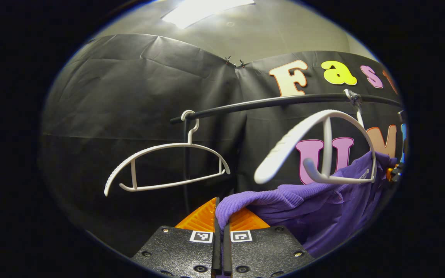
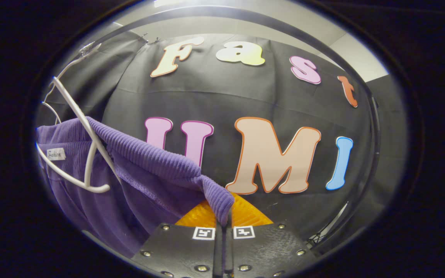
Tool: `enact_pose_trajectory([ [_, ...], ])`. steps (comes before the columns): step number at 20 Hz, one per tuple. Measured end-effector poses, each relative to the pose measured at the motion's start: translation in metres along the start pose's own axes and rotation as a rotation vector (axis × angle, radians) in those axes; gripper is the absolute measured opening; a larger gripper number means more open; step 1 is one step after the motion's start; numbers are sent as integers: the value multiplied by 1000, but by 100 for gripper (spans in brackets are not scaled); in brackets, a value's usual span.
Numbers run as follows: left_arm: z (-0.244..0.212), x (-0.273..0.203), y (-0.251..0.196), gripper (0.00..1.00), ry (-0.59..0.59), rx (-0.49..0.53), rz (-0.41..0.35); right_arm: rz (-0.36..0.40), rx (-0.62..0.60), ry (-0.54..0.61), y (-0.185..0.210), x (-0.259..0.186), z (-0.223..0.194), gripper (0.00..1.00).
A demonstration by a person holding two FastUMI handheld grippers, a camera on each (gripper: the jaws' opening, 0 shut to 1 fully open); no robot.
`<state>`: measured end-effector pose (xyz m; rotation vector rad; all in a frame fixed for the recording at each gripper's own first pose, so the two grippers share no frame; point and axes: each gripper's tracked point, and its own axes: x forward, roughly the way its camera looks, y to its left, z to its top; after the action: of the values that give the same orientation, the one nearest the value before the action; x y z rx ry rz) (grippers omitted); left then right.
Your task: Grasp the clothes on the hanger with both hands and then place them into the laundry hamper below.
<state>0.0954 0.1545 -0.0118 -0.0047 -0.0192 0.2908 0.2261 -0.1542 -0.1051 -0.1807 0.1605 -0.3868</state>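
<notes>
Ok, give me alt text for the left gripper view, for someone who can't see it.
The left gripper is shut on a fold of the purple garment, which hangs below a white hanger on a dark rail. A second, bare white hanger hangs further left.

A ceiling light panel [image 1: 207, 11] glows above the black cloth wall [image 1: 129, 96].
</notes>
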Motion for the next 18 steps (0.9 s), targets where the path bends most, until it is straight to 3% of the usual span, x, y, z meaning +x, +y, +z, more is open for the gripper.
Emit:
enact_pose_trajectory([
  [6, -16, -7, -11, 5, 39, -1, -21, -13, 7, 59, -13, -11, -27, 4],
  [9, -25, -12, -15, 0, 61, 1, -29, -7, -11, 82, -14, -16, -39, 3],
  [18, -58, -33, -13, 3, 137, 20, -27, 62, -34, 157, 5, -52, -79, 3],
])
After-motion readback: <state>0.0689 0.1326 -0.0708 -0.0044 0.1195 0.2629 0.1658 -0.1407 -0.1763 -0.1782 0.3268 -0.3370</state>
